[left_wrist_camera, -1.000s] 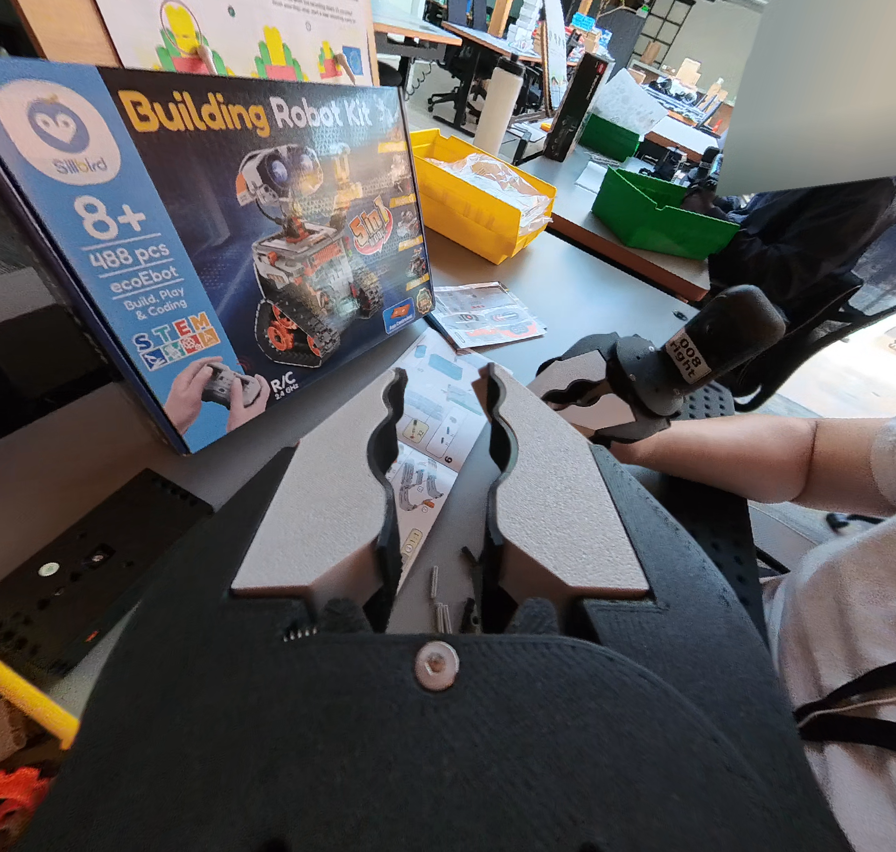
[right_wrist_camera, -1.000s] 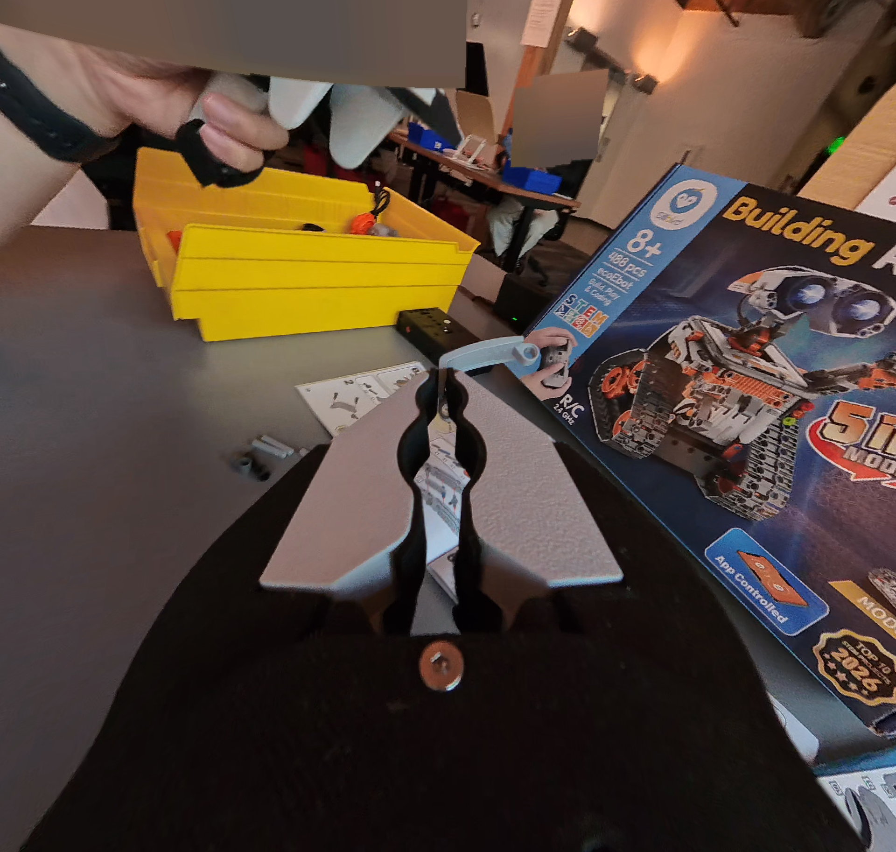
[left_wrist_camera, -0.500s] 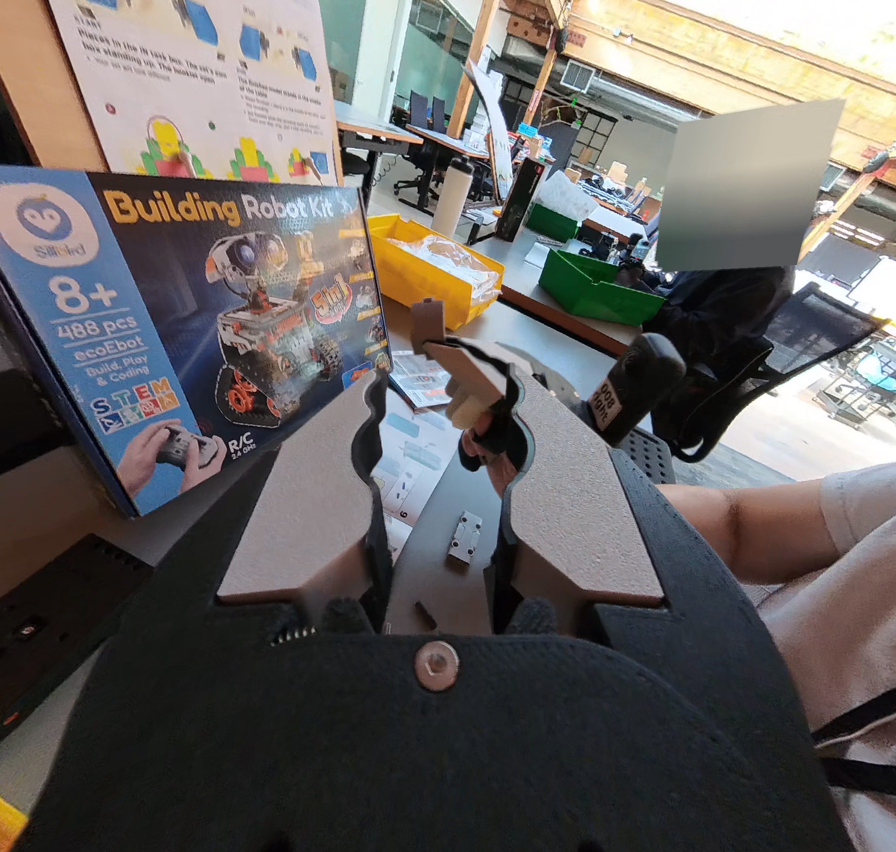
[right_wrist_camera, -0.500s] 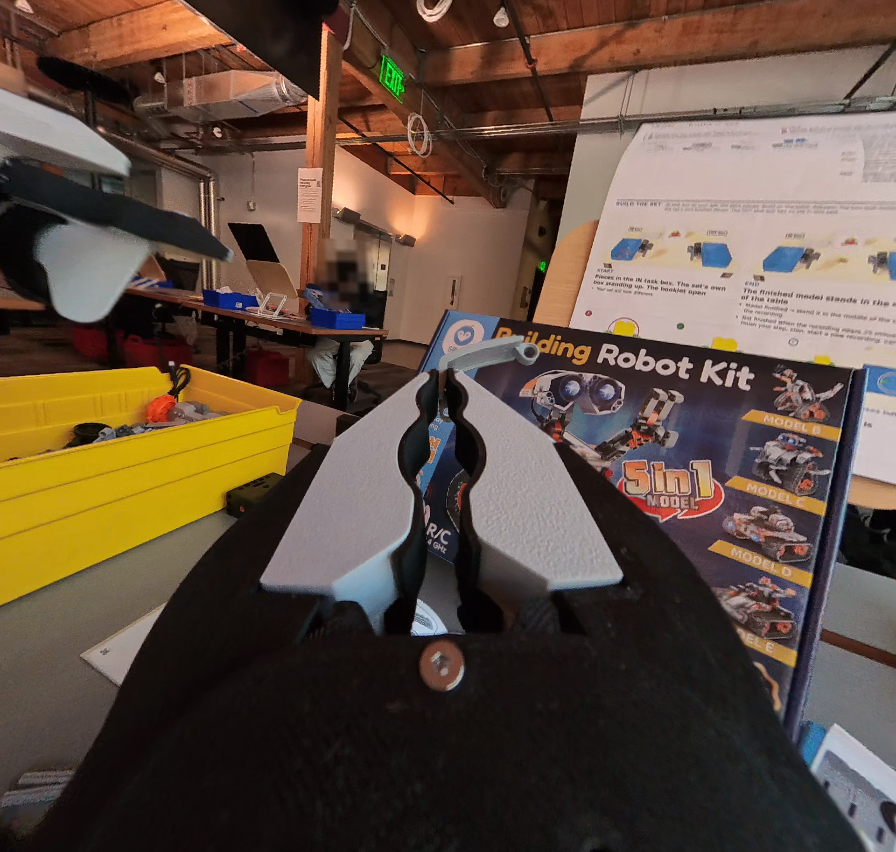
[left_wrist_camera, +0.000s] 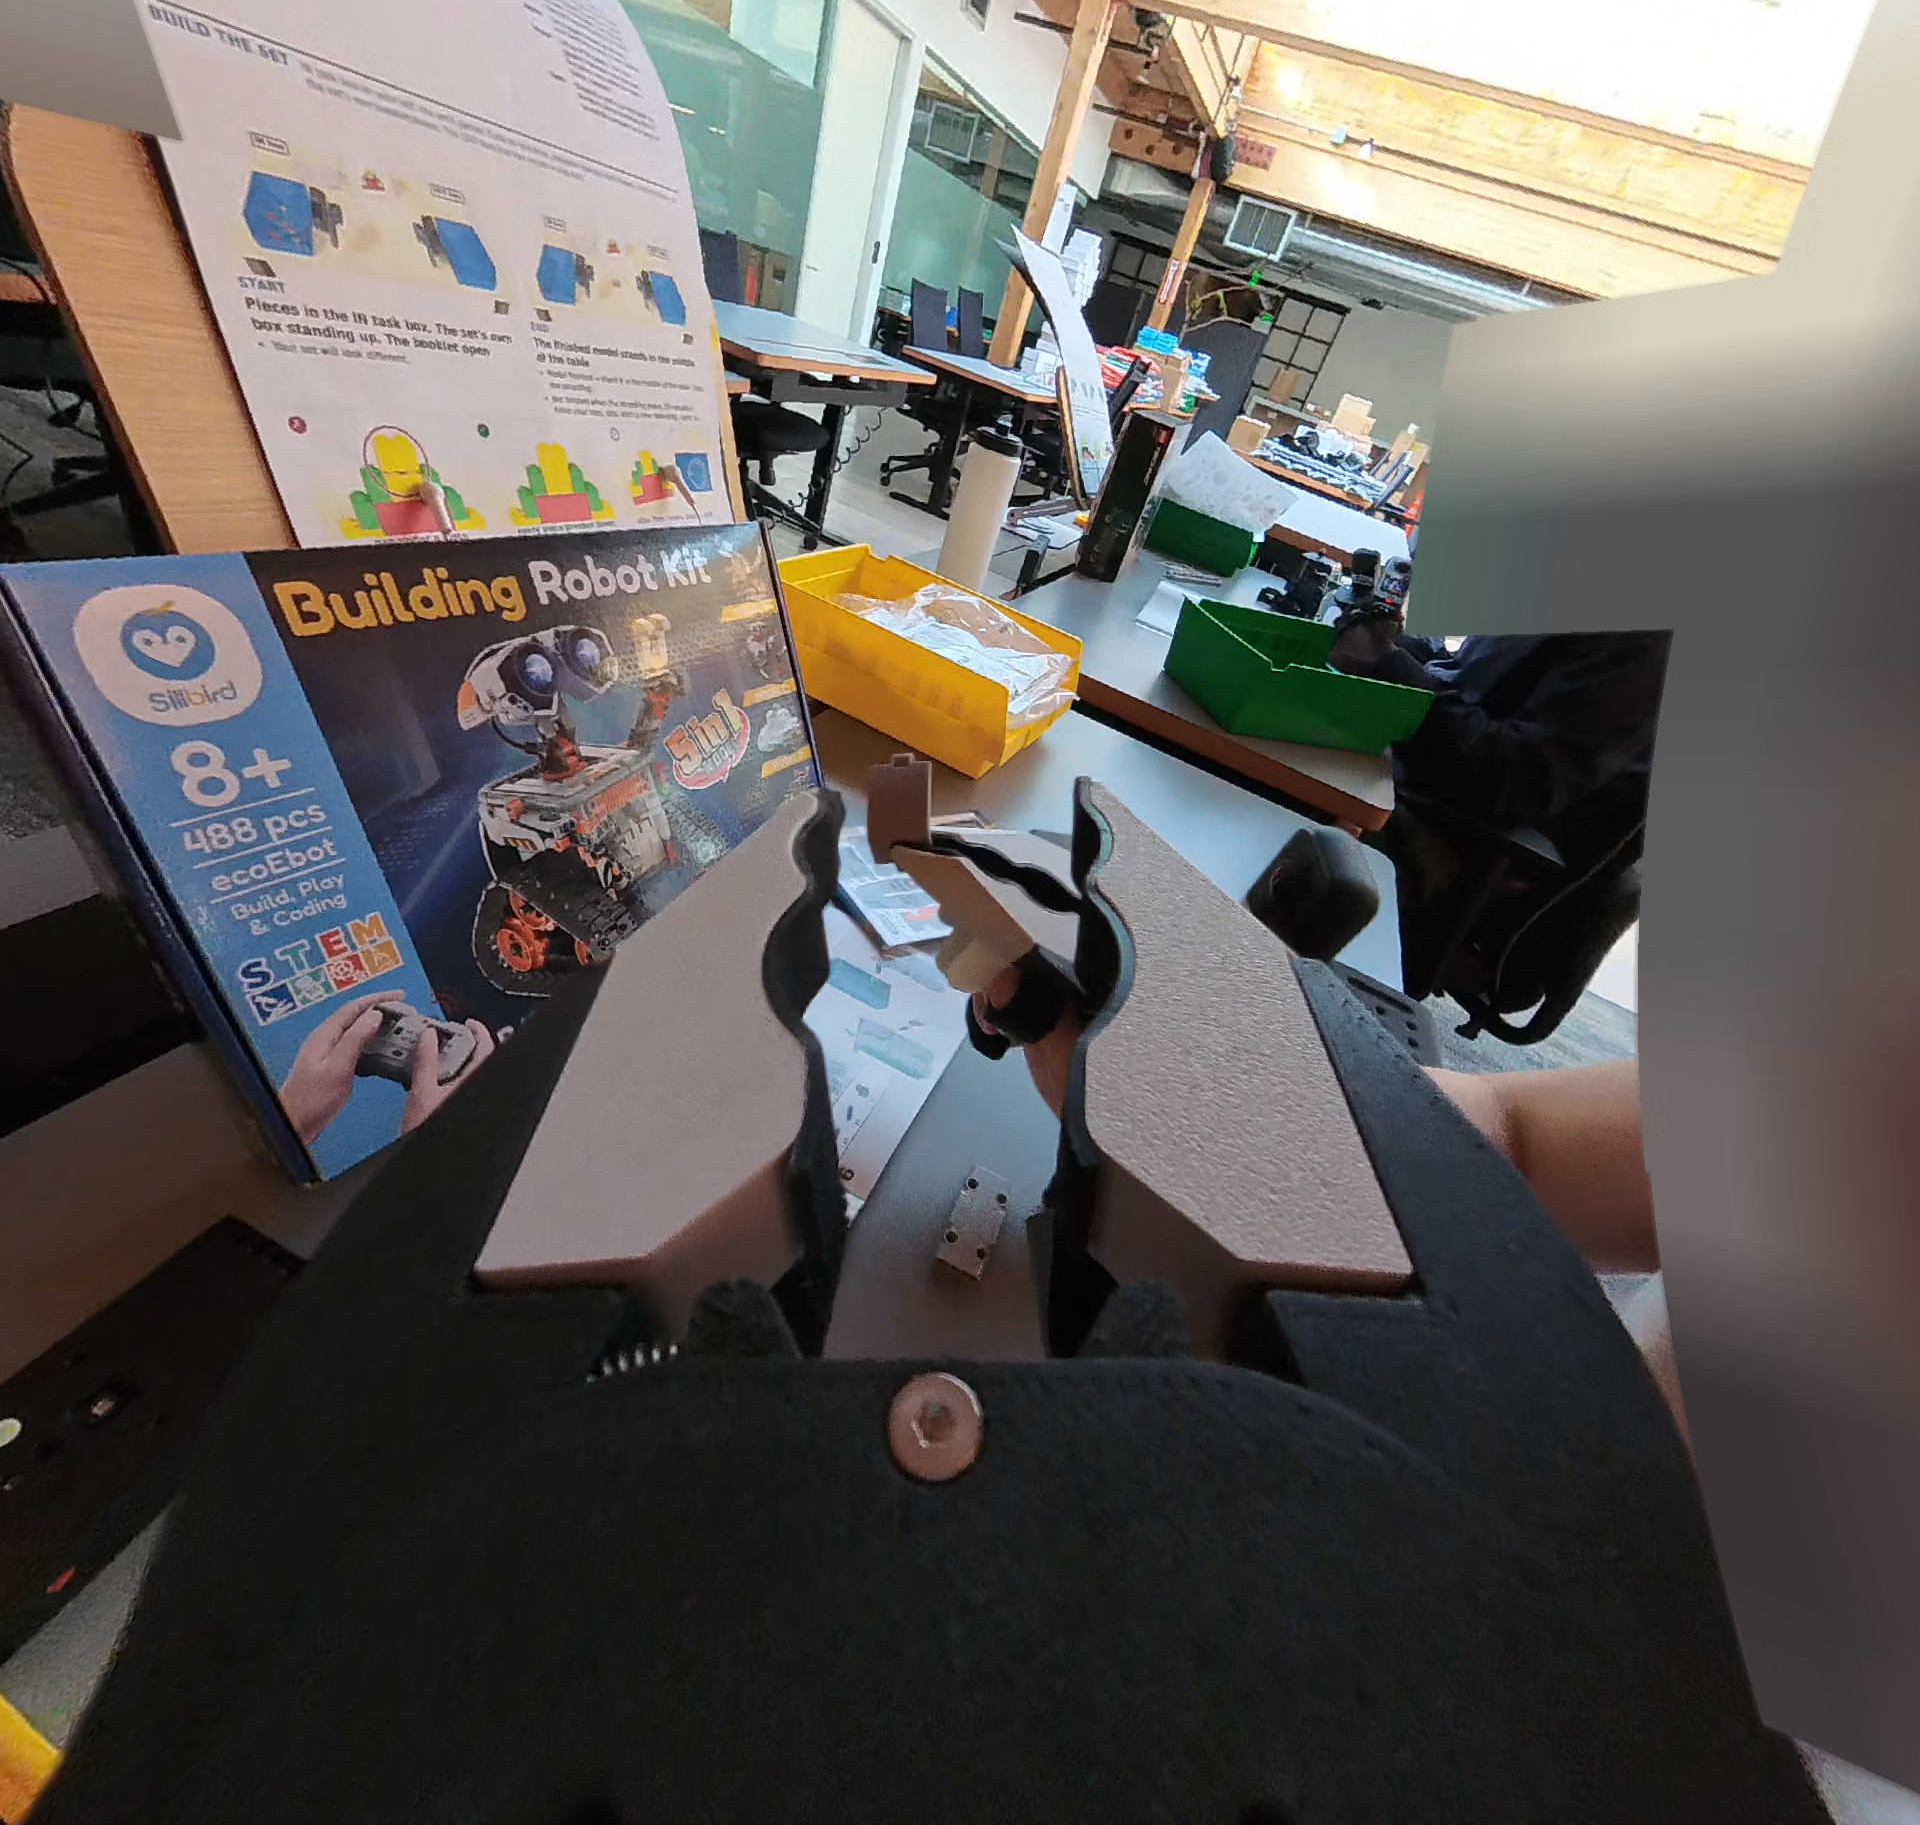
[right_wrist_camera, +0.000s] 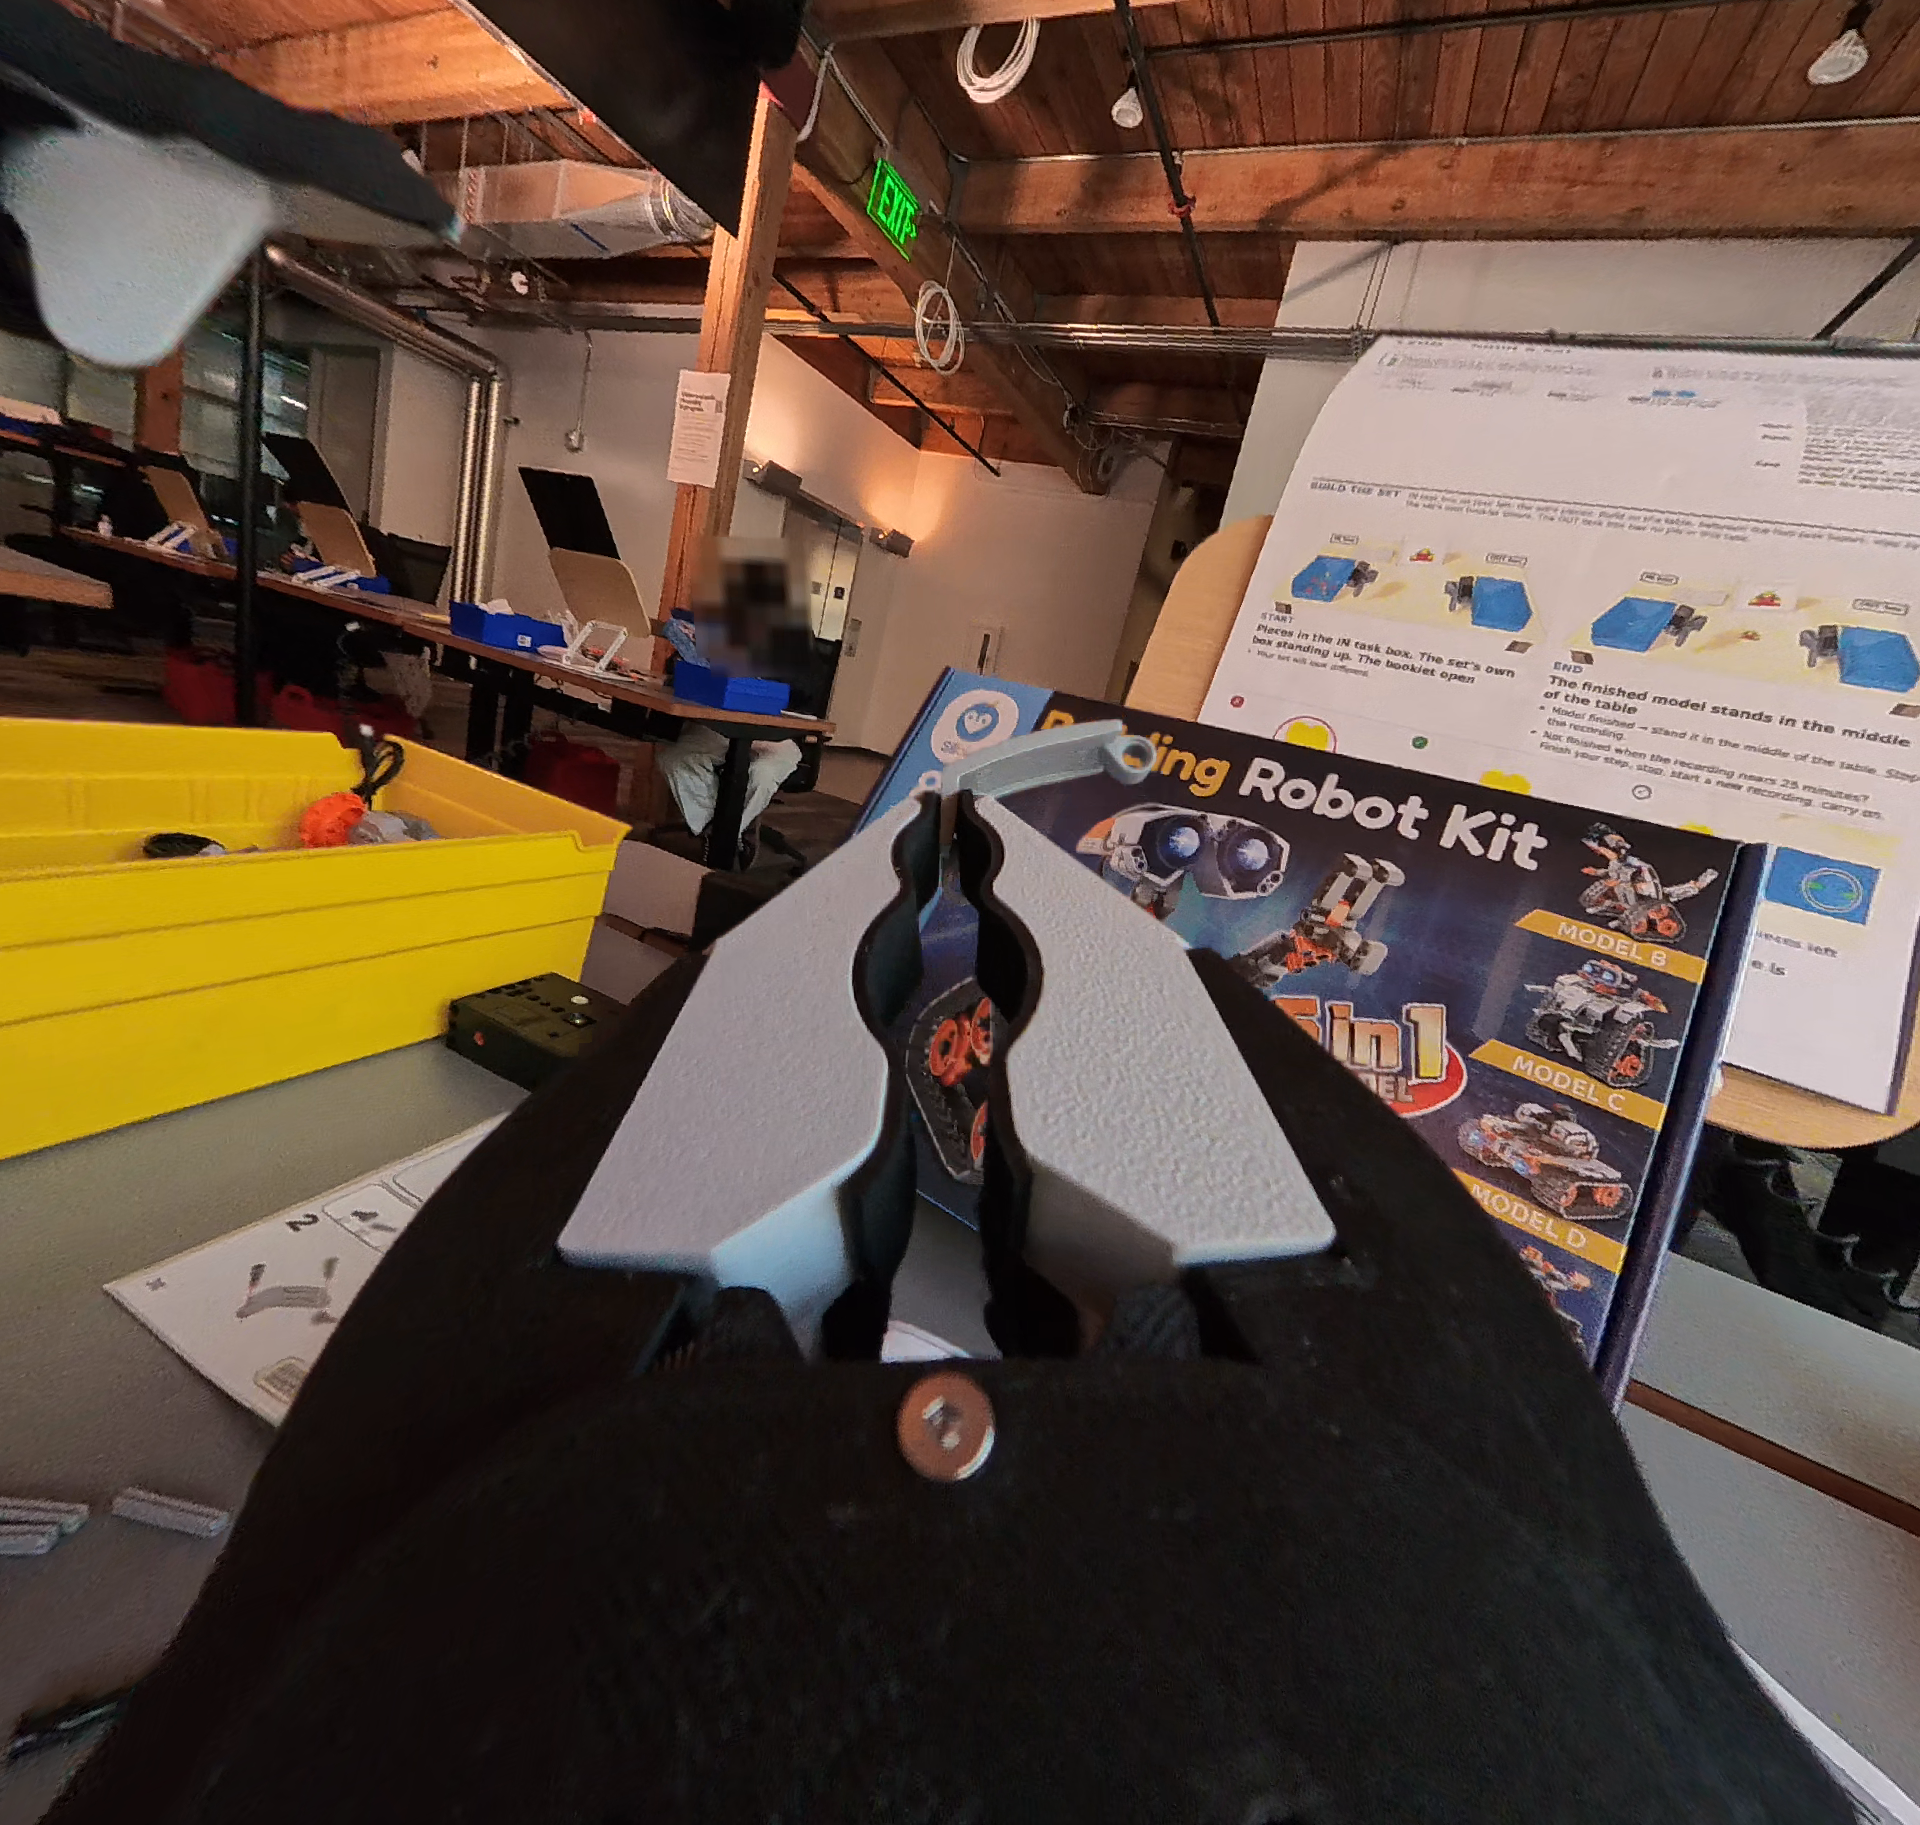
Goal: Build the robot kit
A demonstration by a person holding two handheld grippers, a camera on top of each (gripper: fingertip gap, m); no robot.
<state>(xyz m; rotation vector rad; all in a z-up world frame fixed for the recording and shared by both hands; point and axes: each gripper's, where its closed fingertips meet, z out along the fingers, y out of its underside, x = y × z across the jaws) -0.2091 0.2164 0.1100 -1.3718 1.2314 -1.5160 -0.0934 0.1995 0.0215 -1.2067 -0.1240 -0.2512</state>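
My left gripper (left_wrist_camera: 956, 807) is open and empty, held above the grey table (left_wrist_camera: 1195, 819). Straight ahead, seen between its fingertips, is my right gripper (left_wrist_camera: 935, 856), which holds a small grey curved building piece (left_wrist_camera: 900, 801). In the right wrist view my right gripper (right_wrist_camera: 951, 807) is shut on that grey curved piece (right_wrist_camera: 1049, 759), which sticks out to the right of the tips. The left gripper's grey finger (right_wrist_camera: 125, 237) shows at the upper left. A small grey plate piece (left_wrist_camera: 971, 1225) lies on the table below my left gripper.
A robot kit box (left_wrist_camera: 416, 819) stands at the left, also in the right wrist view (right_wrist_camera: 1455, 944), with an instruction poster (left_wrist_camera: 436, 248) behind it. An open booklet (left_wrist_camera: 883, 1027), yellow bins (left_wrist_camera: 925, 653) (right_wrist_camera: 260, 944), a green bin (left_wrist_camera: 1288, 684), a black device (right_wrist_camera: 530, 1027) and small grey pins (right_wrist_camera: 166, 1510) are around. Tip to tip, the grippers are about 15 cm apart.
Both grippers rose from the table and tilted up. My left gripper opened wider. My right gripper, still shut on the grey piece, moved in front of the left one's tips.
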